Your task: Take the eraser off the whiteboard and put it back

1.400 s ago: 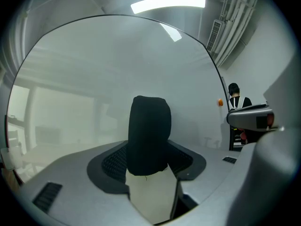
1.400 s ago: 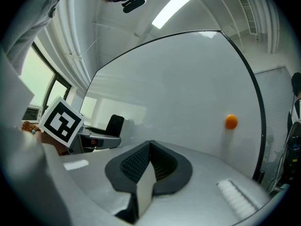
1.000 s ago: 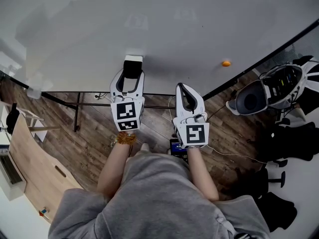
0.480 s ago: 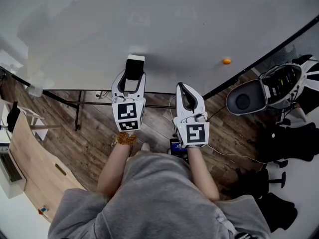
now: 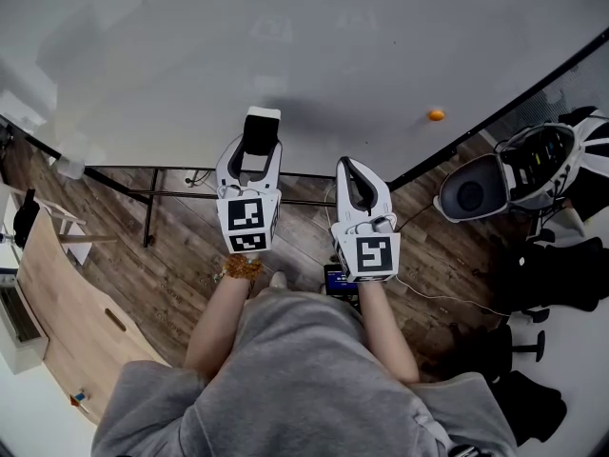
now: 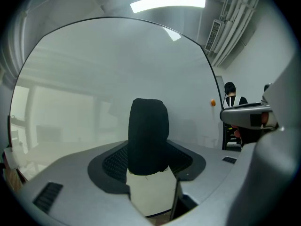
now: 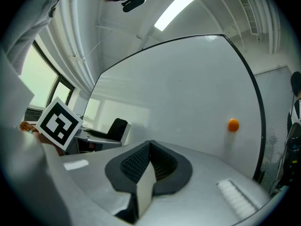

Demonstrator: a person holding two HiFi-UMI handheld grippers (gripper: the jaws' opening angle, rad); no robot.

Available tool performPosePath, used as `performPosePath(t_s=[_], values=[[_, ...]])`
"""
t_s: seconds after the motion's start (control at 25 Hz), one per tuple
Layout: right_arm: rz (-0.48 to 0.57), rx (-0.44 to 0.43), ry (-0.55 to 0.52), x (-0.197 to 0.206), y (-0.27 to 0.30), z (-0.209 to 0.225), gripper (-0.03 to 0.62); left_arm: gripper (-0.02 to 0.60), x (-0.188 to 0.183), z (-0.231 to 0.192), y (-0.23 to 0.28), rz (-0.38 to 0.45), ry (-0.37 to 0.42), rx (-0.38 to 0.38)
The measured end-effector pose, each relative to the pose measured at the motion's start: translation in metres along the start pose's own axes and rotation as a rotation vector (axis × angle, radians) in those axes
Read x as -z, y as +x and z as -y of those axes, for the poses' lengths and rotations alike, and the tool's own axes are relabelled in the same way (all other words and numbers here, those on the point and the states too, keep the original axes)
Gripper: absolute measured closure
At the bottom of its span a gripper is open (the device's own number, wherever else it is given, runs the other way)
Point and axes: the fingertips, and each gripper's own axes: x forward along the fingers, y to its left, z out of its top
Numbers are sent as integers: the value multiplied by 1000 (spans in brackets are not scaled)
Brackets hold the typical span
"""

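L tool (image 5: 259, 143) is clamped on the eraser (image 5: 263, 122). In the left gripper view the eraser (image 6: 148, 135) stands upright btwn the two jaws, black felt part on top, white body below, both jaw pads pressed to its sides. From the head view the eraser sits at the tool's tip, over the lower part of the whiteboard (image 5: 362, 46), w/ a soft shadow on the board just beside it. Can't tell if the felt touches the board or is just off it.

R tool (image 5: 348, 168) holds nothing: in the right gripper view its jaws are together, pads meeting in a thin seam (image 7: 149, 166). It's beside the L tool, a bit lower and to the right, tip near the board's bottom edge, pointing at the board.

Orange magnet (image 5: 436, 115) is stuck on the whiteboard, well to the right of both tools, near the board's black-framed right edge. Same magnet shows in the left gripper view (image 6: 213, 102) and the right gripper view (image 7: 233, 124). Rest of the board surface looks blank, white-grey.

R tool's cam also catches the L tool's marker cube (image 7: 59, 124) at left.

Below the board: wood-plank floor (image 5: 181, 274) and the black bars of the board's stand (image 5: 152, 194). Person wears a grey top (image 5: 304, 379), w/ a beaded bracelet (image 5: 241, 266) on the left wrist.
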Motion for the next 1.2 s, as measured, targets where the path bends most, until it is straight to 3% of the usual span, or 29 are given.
performPosePath(t_s=[1.2], values=[[7, -86, 21, 3, 10, -43, 583, 347, 7, -18, -48, 28, 18, -44]])
